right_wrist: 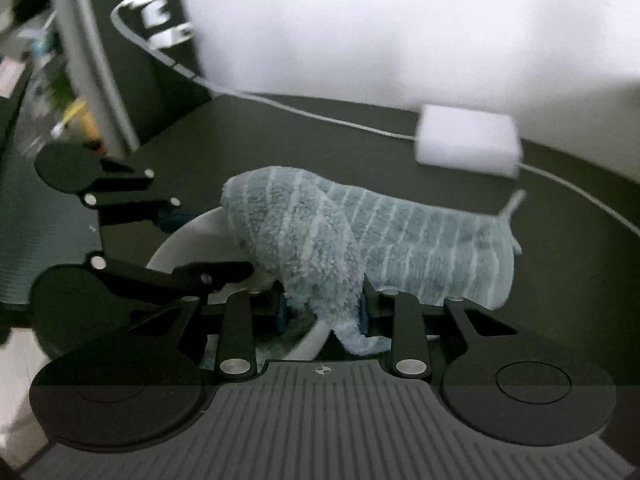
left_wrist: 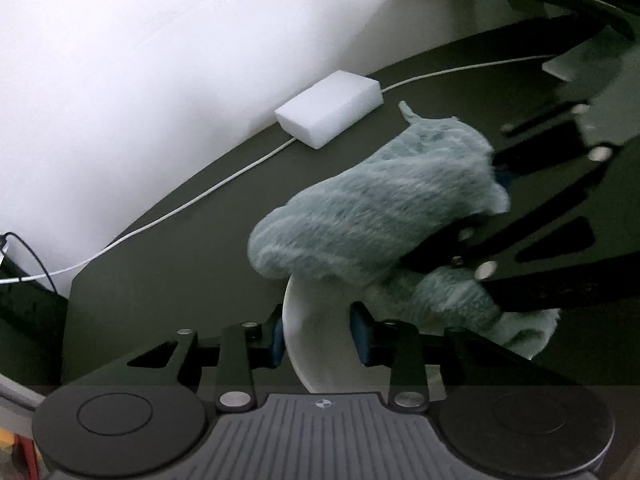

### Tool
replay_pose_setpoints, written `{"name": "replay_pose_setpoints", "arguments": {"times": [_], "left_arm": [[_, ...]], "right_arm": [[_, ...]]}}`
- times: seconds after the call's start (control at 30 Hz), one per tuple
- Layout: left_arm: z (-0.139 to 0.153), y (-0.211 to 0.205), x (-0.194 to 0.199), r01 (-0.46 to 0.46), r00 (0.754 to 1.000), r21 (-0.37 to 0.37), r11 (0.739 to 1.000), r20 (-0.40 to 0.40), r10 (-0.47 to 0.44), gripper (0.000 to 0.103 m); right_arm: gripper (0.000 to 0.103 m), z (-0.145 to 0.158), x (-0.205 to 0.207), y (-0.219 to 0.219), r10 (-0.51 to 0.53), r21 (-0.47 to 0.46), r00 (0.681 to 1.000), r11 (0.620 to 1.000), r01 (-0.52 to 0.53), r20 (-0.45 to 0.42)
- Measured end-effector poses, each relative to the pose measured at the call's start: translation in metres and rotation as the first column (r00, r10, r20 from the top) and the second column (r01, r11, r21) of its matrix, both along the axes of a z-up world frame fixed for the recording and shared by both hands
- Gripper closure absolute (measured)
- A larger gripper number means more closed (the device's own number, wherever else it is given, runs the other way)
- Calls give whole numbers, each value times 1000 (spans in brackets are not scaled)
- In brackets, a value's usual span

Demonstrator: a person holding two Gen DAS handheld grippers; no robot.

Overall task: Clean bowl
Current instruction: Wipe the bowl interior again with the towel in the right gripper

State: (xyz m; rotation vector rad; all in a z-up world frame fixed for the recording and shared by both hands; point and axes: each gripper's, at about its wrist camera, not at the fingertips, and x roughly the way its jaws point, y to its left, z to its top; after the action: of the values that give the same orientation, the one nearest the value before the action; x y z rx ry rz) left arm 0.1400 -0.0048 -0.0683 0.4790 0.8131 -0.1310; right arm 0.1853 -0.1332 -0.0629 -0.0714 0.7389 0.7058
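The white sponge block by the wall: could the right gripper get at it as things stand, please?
Probably not yet: the right gripper is shut on the blue cloth over the bowl. The sponge block itself lies unobstructed on the table beyond.

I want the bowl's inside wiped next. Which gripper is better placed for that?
Right. The right gripper is shut on the cloth over the bowl; the left gripper only clamps its rim.
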Motion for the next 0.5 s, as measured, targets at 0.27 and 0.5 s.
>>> {"name": "replay_pose_setpoints", "arguments": {"times": [0.27, 0.5], "left_arm": [[1, 6, 3, -23, 1000, -86, 996, -10, 22, 71], [-1, 8, 2, -22, 1000, -110, 994, -14, 21, 71]], "right_arm": [[53, -4, -34, -23, -151, 139, 988, 978, 154, -36], [18, 27, -39, -9, -56, -46, 988, 997, 63, 140]]}}
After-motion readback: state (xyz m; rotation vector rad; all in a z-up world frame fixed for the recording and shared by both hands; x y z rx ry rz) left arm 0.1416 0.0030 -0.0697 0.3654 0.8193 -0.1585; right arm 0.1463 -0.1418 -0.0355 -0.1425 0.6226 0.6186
